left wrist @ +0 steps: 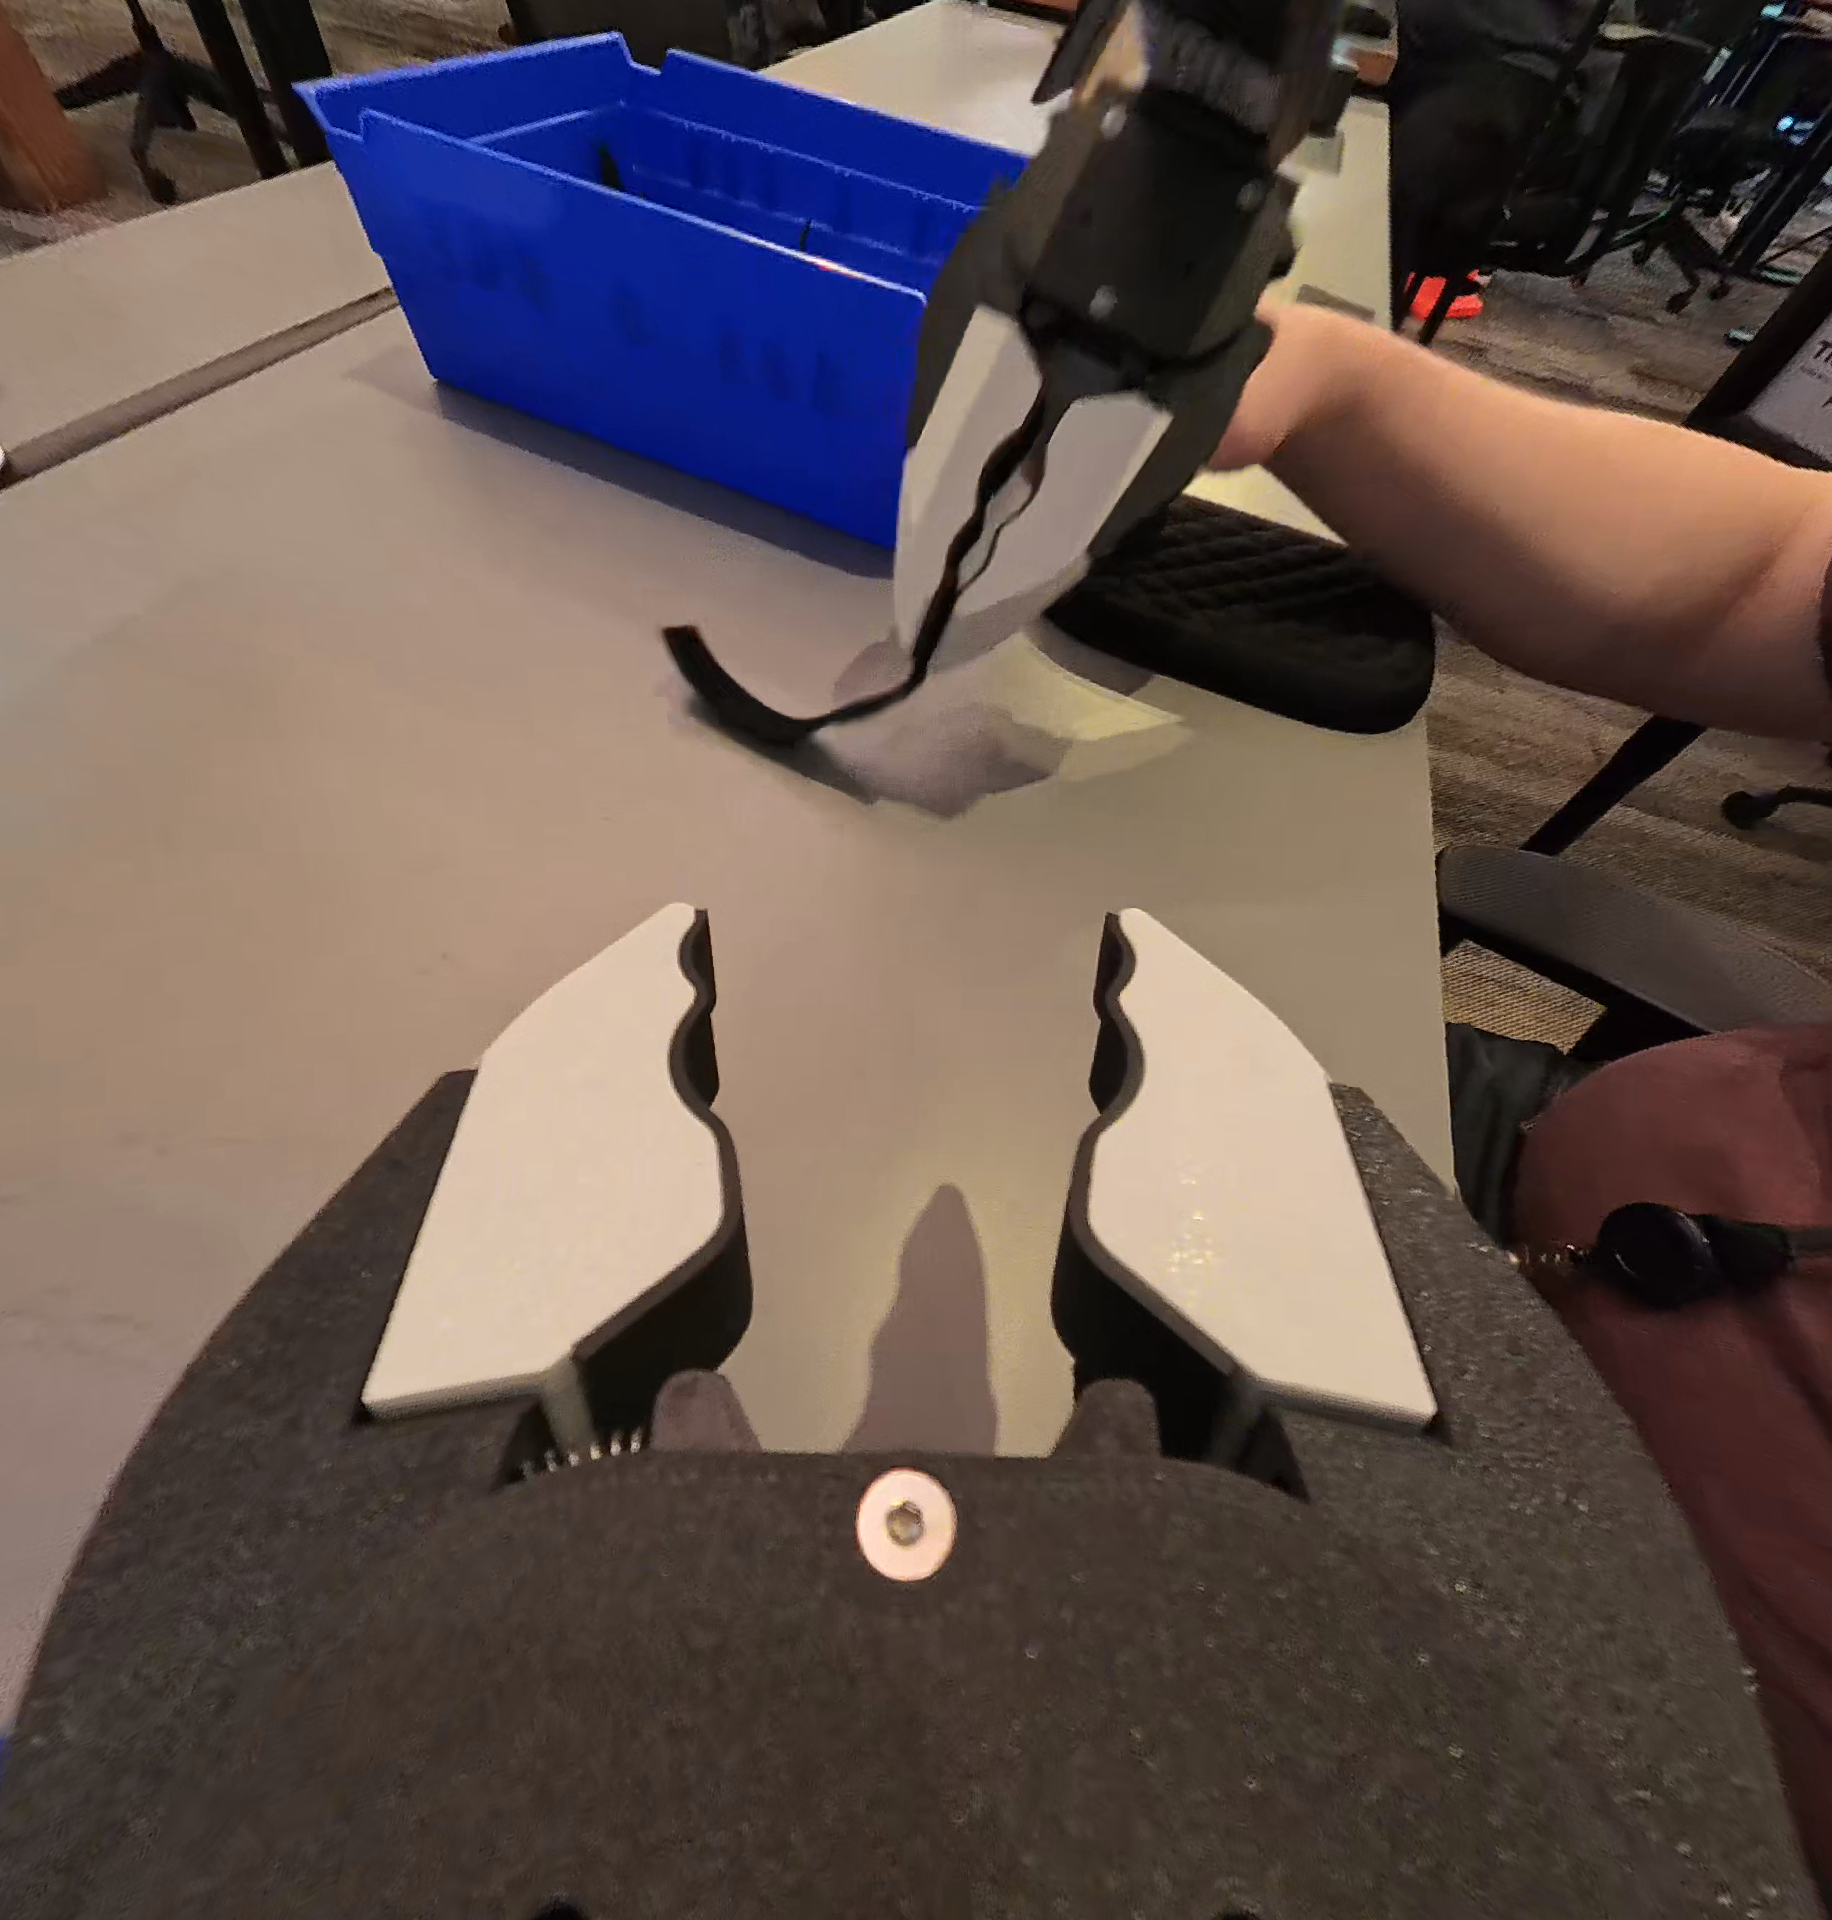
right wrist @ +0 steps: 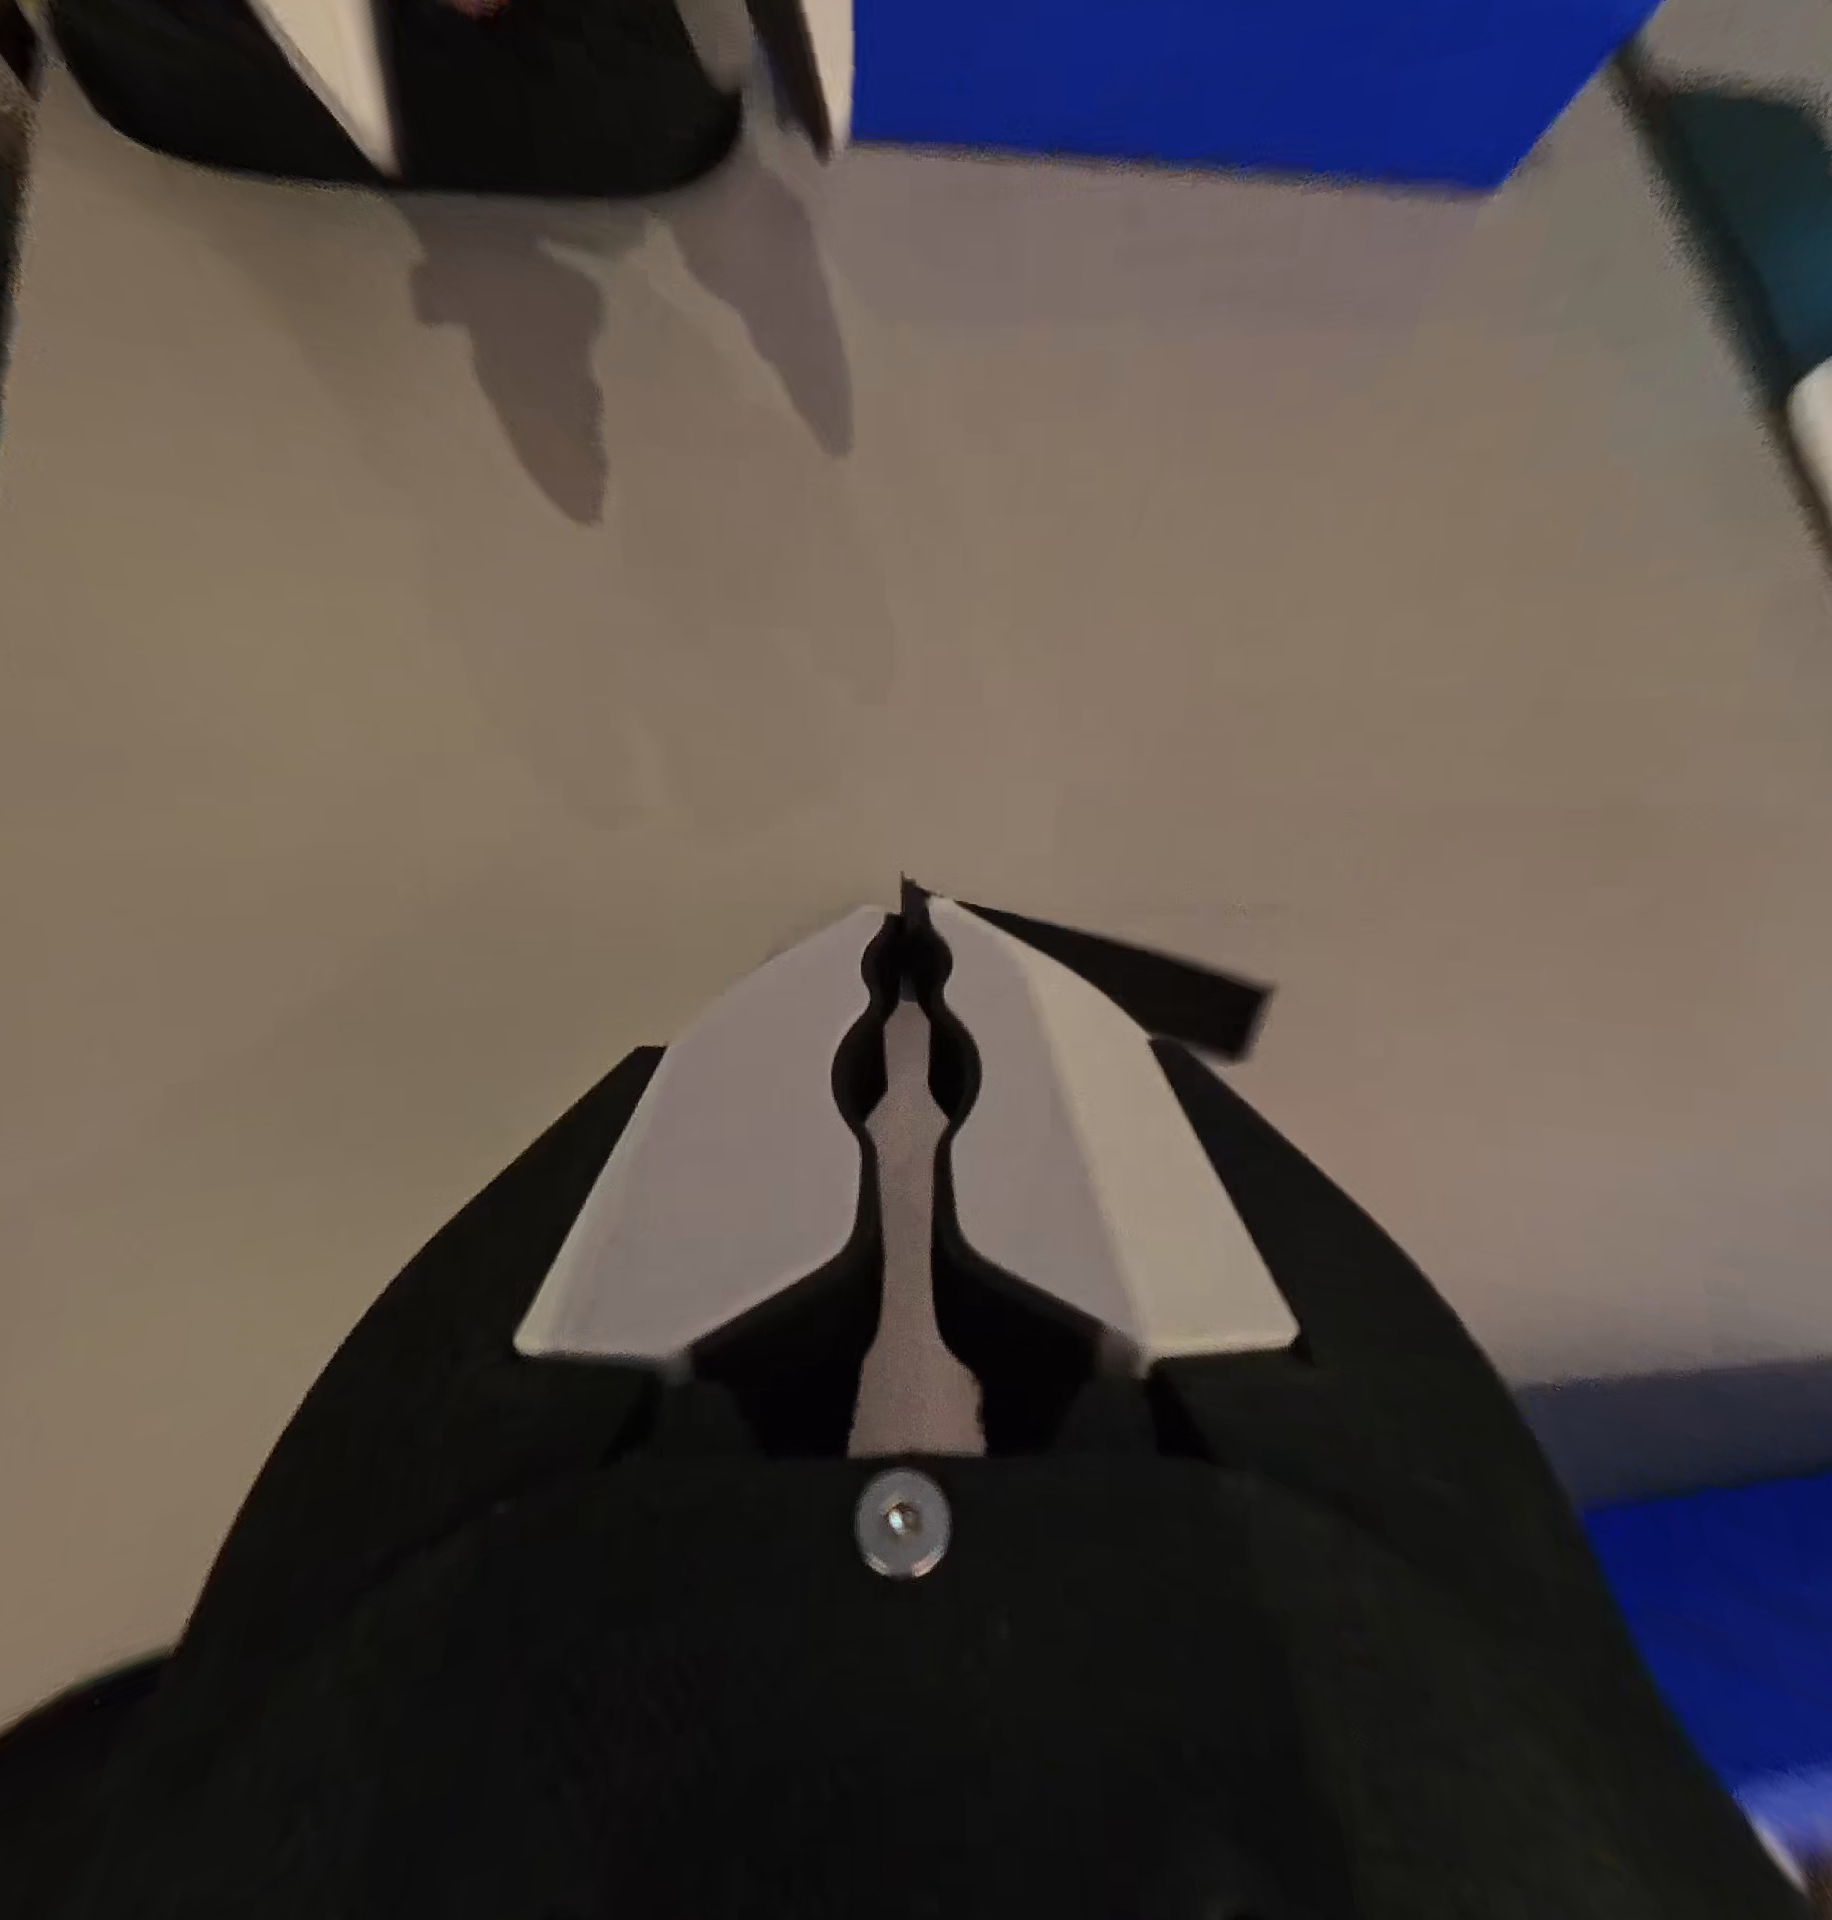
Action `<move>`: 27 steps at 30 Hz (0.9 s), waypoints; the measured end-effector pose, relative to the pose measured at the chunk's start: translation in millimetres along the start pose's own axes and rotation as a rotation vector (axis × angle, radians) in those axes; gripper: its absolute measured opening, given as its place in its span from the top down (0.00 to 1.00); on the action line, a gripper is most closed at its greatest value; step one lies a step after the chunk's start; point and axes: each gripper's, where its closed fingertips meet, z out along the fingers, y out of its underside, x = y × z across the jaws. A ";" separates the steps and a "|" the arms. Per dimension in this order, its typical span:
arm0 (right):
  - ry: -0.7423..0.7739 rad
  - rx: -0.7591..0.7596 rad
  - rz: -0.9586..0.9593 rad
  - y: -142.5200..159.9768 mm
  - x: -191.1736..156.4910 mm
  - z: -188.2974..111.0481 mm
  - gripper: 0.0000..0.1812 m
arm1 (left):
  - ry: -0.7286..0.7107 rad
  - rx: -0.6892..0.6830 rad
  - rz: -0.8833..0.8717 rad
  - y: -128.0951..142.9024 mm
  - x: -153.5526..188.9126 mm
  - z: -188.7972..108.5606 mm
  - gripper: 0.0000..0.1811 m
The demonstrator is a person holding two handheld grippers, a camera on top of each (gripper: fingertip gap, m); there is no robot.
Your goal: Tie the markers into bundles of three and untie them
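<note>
My right gripper (left wrist: pixel 927 634) is shut on a black strap tie (left wrist: pixel 746 701) and holds it just above the grey table (left wrist: pixel 268 779). The strap's free end curls on the table to the left. In the right wrist view the right gripper (right wrist: pixel 907 914) pinches the strap (right wrist: pixel 1130 982) at its tips, and the strap sticks out to the right. My left gripper (left wrist: pixel 907 925) is open and empty, low over the table, nearer than the strap. It also shows at the top of the right wrist view (right wrist: pixel 600 114). No markers lie on the table.
A blue plastic bin (left wrist: pixel 663 281) with dividers stands at the back of the table; it shows in the right wrist view too (right wrist: pixel 1203 83). A black mesh chair seat (left wrist: pixel 1265 623) sits past the right table edge. A person's forearm (left wrist: pixel 1514 540) reaches in from the right. About 15 centimetres separates my left fingertips from my right.
</note>
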 end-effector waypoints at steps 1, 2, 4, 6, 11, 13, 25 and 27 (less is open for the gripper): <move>0.023 0.022 -0.037 -9.1 1.6 -16.2 0.98 | 0.005 0.001 -0.004 0.7 1.0 0.0 0.61; 0.065 0.035 -0.084 -18.0 7.9 -39.1 0.98 | 0.003 0.003 0.000 1.3 1.7 -0.5 0.61; 0.183 0.060 -0.162 -33.8 35.5 -103.0 0.98 | -0.001 0.000 0.010 2.1 4.0 -2.5 0.62; 0.285 0.043 -0.156 -30.5 79.5 -166.4 0.98 | 0.001 -0.004 0.015 2.1 7.7 -4.3 0.62; 0.379 -0.278 -0.020 63.8 185.1 -225.4 0.98 | 0.008 0.000 0.038 -3.6 18.0 -3.7 0.62; 0.339 -0.346 0.033 94.8 201.3 -219.7 0.98 | 0.003 -0.001 0.046 -5.6 20.0 -2.4 0.62; 0.233 -0.721 0.066 200.1 228.2 -184.0 0.97 | -0.003 -0.031 0.031 -5.8 14.7 2.8 0.62; 0.244 -0.772 0.073 208.8 232.2 -184.2 0.97 | -0.001 -0.031 0.025 -5.3 14.0 4.3 0.62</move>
